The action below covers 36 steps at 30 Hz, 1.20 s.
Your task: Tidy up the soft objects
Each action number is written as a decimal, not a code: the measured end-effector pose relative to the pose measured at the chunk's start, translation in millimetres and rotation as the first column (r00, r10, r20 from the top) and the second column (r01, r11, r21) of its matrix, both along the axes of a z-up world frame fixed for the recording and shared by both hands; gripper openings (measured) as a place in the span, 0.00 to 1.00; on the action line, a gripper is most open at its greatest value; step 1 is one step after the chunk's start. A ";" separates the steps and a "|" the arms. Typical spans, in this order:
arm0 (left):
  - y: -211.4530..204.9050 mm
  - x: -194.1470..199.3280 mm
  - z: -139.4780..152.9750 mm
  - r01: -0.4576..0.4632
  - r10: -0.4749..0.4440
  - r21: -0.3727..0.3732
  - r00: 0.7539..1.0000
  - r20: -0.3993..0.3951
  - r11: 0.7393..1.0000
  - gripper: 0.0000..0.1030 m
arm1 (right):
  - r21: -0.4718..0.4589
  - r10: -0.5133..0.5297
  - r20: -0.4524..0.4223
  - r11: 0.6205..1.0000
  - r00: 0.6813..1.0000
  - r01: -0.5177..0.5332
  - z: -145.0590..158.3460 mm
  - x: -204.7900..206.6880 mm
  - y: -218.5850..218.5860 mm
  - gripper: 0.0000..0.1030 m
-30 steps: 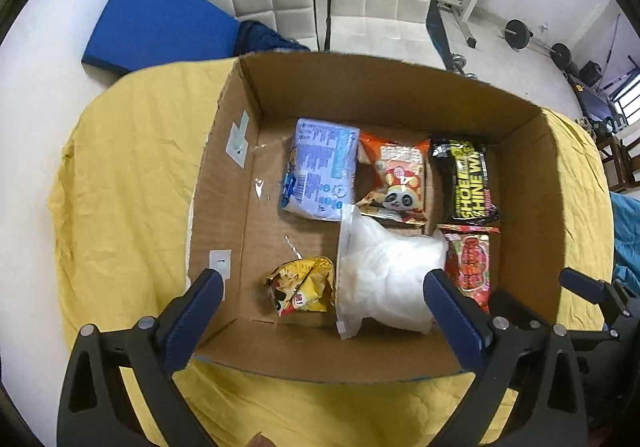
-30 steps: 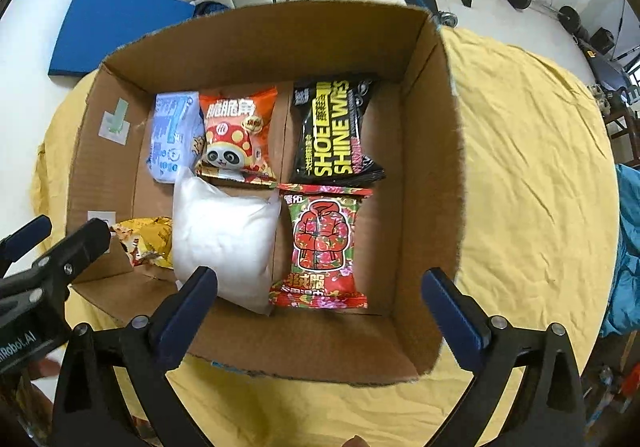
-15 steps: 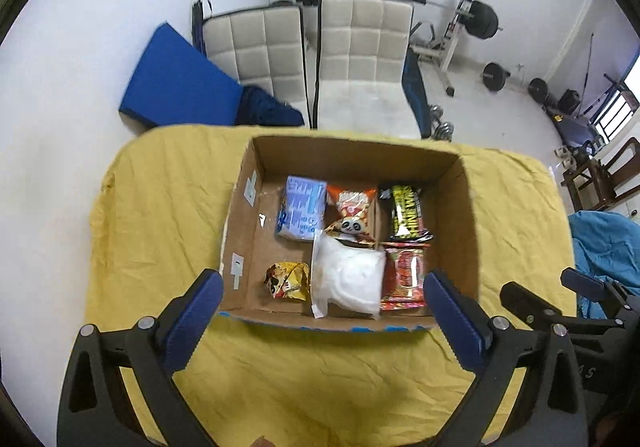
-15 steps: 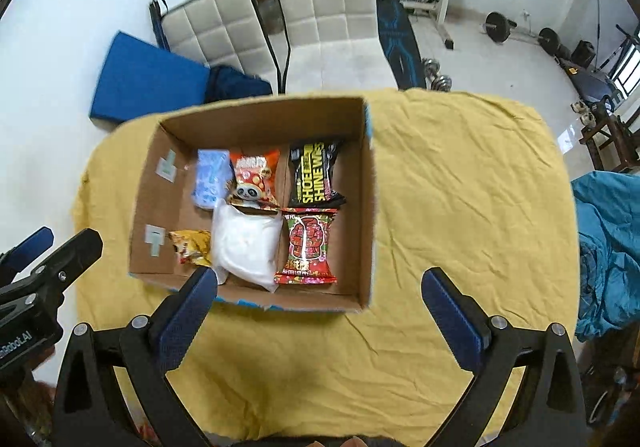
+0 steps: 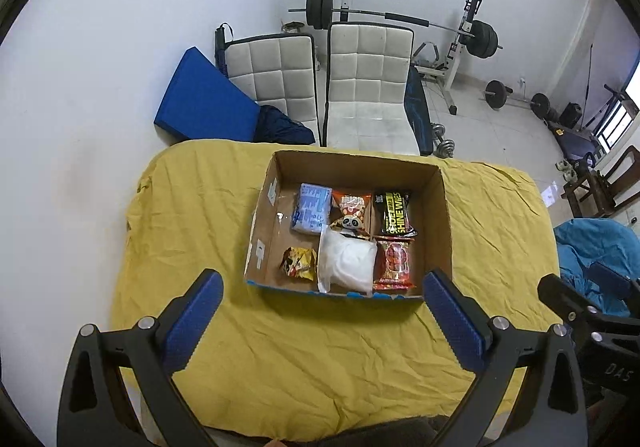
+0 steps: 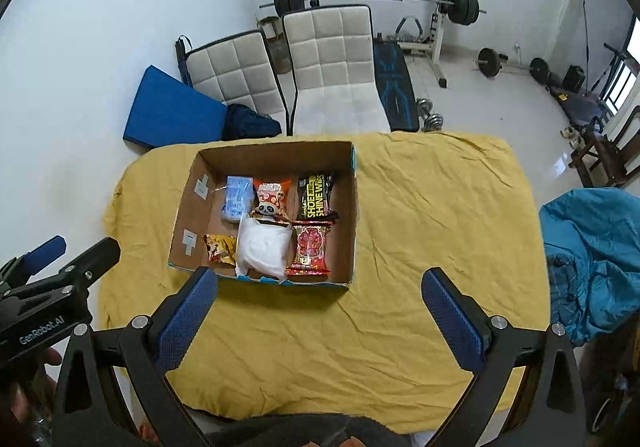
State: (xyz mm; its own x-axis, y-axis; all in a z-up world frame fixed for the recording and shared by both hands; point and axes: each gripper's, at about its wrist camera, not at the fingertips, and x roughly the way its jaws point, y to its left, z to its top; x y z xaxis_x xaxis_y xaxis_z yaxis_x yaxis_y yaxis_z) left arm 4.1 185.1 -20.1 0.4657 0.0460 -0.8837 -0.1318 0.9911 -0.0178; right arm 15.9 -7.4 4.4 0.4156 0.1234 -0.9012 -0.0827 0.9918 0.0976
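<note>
An open cardboard box (image 5: 442,215) (image 6: 354,215) stands on the yellow-covered table. In it lie a blue pack (image 5: 311,208), an orange panda snack (image 5: 351,209), a black shoe-wipes pack (image 5: 394,212), a white soft bag (image 5: 348,264) (image 6: 262,251), a red pack (image 5: 395,261) (image 6: 310,249) and a small yellow pack (image 5: 298,264). My left gripper (image 5: 322,321) is open and empty, held high in front of the box. My right gripper (image 6: 318,317) is open and empty, also high and in front of the box, toward its right.
The yellow cloth (image 5: 320,359) covers the table on all sides of the box. Two white padded chairs (image 5: 368,83), a blue mat (image 5: 204,99) and a weight bench (image 5: 452,47) stand behind. A teal cloth (image 6: 592,255) lies to the right.
Both grippers have pulled up and back from just over the box to well above the table. The box and its contents have not moved. Both stay open.
</note>
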 end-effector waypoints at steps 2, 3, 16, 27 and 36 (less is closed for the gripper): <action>-0.3 -4.6 4.3 -0.002 0.002 -0.006 1.000 -0.002 1.000 1.00 | 0.003 0.003 0.004 1.000 1.000 -0.003 7.3 -5.2 -0.3 1.00; 0.0 -5.7 5.7 0.000 0.000 -0.005 1.000 0.000 1.000 1.00 | 0.004 0.004 0.007 1.000 1.000 -0.004 11.0 -8.5 -0.4 1.00; -0.3 -24.1 21.1 -0.020 0.020 0.001 0.999 0.025 1.000 1.00 | -0.015 0.013 0.003 1.000 1.000 -0.013 19.8 -21.8 2.6 1.00; -1.7 -30.4 20.9 -0.017 0.017 0.022 1.000 0.024 1.000 1.00 | -0.034 0.018 0.026 0.999 0.999 -0.017 28.3 -27.7 5.1 1.00; -4.2 -30.4 19.3 0.002 -0.002 0.037 1.000 0.021 0.999 1.00 | -0.049 0.006 0.034 0.999 0.999 -0.004 31.7 -28.0 3.9 1.00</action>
State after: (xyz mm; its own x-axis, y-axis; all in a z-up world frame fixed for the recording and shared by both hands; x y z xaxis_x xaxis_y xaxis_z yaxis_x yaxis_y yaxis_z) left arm -26.2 180.9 -0.8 0.4847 0.0771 -0.8713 -0.1297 0.9914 0.0156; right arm -12.0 -3.5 36.1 0.4459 0.0814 -0.8914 -0.0904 0.9949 0.0456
